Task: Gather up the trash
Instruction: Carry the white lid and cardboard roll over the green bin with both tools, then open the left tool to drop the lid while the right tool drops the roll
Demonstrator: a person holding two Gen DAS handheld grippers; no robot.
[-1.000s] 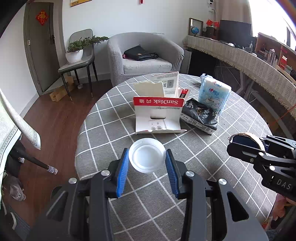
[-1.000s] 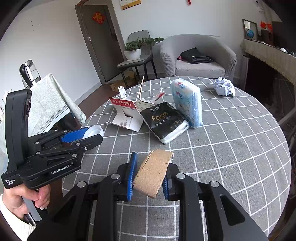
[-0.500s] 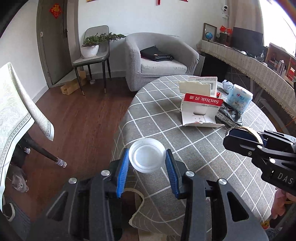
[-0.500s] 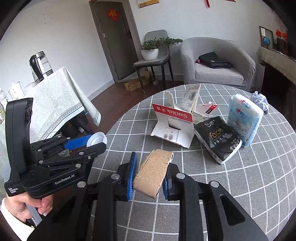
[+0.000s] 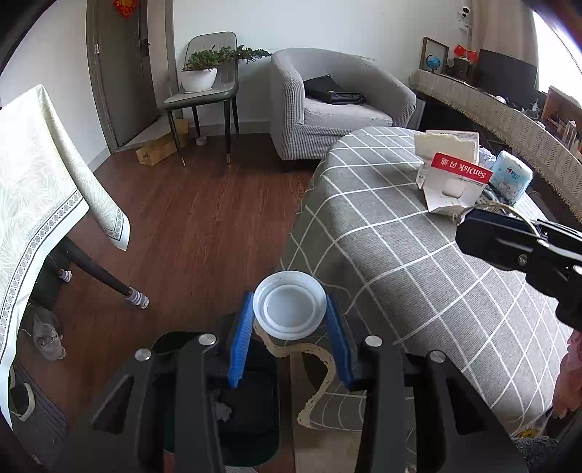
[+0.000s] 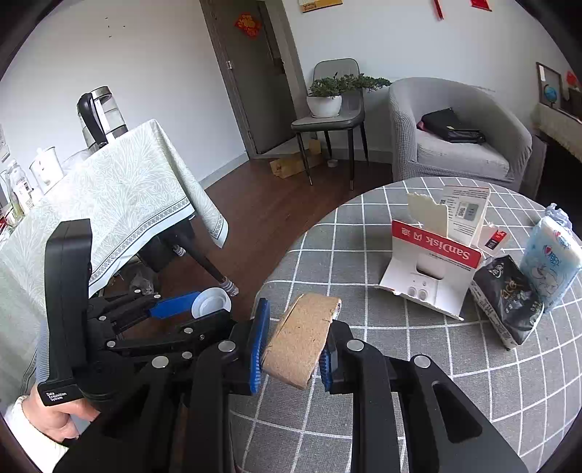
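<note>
I am looking into the living room of a home. A grey armchair (image 5: pixel 338 109) with a black bag (image 5: pixel 333 92) on its seat stands by the wall, beside a chair (image 5: pixel 203 91) carrying a potted plant (image 5: pixel 203 69). The floor (image 5: pixel 189 225) is dark wood. A round table (image 5: pixel 418 262) wears a grey checked cloth; another table (image 6: pixel 120 189) under a pale patterned cloth holds a kettle (image 6: pixel 100 116). A red paper ornament (image 6: pixel 247 23) hangs on the door.

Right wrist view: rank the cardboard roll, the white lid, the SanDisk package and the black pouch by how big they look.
1. SanDisk package
2. Cardboard roll and black pouch: alike; the roll sits nearest the camera, so unsure
3. White lid
</note>
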